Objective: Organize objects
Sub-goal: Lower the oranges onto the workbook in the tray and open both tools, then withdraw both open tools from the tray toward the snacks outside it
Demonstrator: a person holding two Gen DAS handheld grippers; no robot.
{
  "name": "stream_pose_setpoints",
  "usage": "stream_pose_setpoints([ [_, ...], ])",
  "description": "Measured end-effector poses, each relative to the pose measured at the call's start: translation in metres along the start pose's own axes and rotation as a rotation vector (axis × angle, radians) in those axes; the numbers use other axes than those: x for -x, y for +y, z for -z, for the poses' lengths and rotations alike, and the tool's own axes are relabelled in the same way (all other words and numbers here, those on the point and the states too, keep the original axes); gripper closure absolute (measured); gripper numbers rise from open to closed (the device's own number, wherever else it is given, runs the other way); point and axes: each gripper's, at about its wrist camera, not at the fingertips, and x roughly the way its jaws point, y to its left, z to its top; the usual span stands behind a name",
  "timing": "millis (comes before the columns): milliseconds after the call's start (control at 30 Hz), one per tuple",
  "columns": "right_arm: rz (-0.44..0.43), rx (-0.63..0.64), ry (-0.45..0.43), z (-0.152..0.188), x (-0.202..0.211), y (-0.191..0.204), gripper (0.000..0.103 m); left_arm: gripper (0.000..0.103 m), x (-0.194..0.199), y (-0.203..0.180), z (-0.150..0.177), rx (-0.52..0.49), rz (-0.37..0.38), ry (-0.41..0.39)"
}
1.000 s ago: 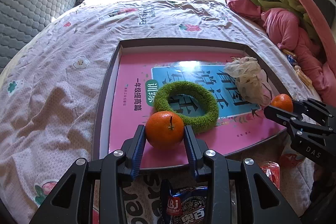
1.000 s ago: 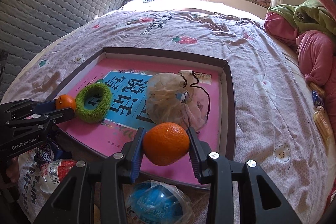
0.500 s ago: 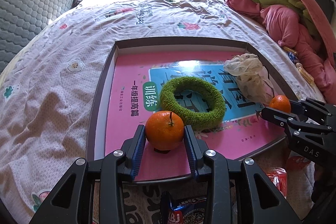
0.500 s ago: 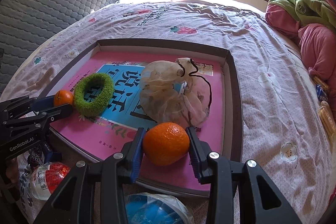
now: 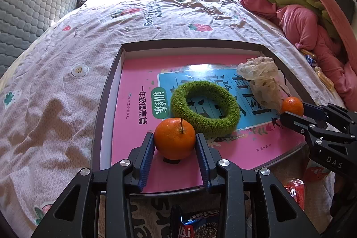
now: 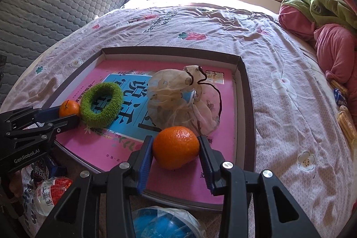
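Bedroom, floral bedspread (image 5: 67, 64), shallow tray (image 5: 104, 104) lined with pink book. 2 items in hand: left gripper (image 5: 175, 146) pinches stemmed orange (image 5: 174, 138) just beside green ring (image 5: 204, 109); right gripper (image 6: 176, 154) pinches second orange (image 6: 175, 150) before mesh pouch (image 6: 178, 99). Both low over tray's near edge.

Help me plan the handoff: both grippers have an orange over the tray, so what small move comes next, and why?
Probably open both grippers and back them off. The left gripper has its orange down on the pink book in the tray, beside the green ring; the right gripper has its orange low by the mesh bag.
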Motion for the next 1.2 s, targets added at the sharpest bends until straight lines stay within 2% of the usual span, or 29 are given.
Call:
stream_pose_setpoints([
  [133, -0.007, -0.002, 0.001, 0.000, 0.000, 0.001, 0.057, 0.064, 0.003, 0.000, 0.000, -0.004, 0.001, -0.002],
  [267, -0.002, 0.003, -0.003, 0.000, 0.001, 0.002, 0.056, 0.057, 0.004, 0.000, 0.000, 0.000, 0.010, 0.001],
  [433, -0.003, 0.001, -0.013, 0.000, 0.004, 0.001, 0.053, 0.055, 0.007, 0.003, 0.000, 0.012, 0.012, -0.005],
  [500, 0.000, 0.002, -0.017, 0.000, 0.005, 0.001, 0.051, 0.051, 0.008, 0.002, -0.001, 0.010, 0.012, -0.005],
  [1200, -0.002, 0.004, -0.083, -0.001, 0.024, 0.004, 0.047, 0.042, 0.036, -0.003, -0.001, 0.012, 0.009, -0.077],
])
